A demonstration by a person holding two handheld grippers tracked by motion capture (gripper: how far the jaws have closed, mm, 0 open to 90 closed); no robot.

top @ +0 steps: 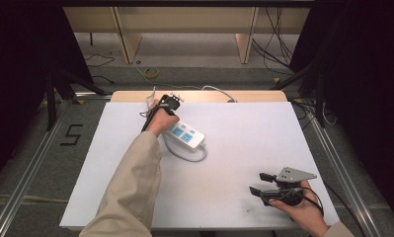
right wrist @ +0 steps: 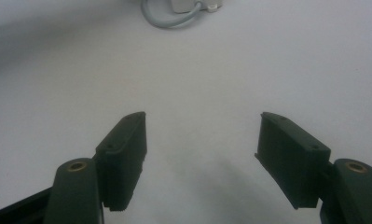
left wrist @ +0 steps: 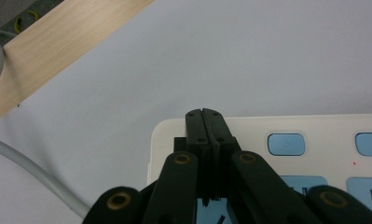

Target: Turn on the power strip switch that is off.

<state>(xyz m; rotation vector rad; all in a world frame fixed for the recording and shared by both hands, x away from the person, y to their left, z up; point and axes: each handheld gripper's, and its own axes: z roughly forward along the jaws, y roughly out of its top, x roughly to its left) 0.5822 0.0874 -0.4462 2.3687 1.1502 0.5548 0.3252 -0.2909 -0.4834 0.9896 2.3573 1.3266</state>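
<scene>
Left gripper [left wrist: 205, 114], jaws closed, presses on the power strip's [top: 187, 134] end — perhaps steadying it; right gripper [top: 256, 183], jaws open, waits well apart.

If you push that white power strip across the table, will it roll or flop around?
Probably neither. The power strip looks like a flat, boxy, hard shell lying on the white table, so it should slide stiffly rather than roll or tip. Its grey cord curls in a loose loop beside it, so that part is likely floppy and would drag or tug behind.

White power strip [top: 186, 135] lies flat mid-table, blue sockets up.
</scene>
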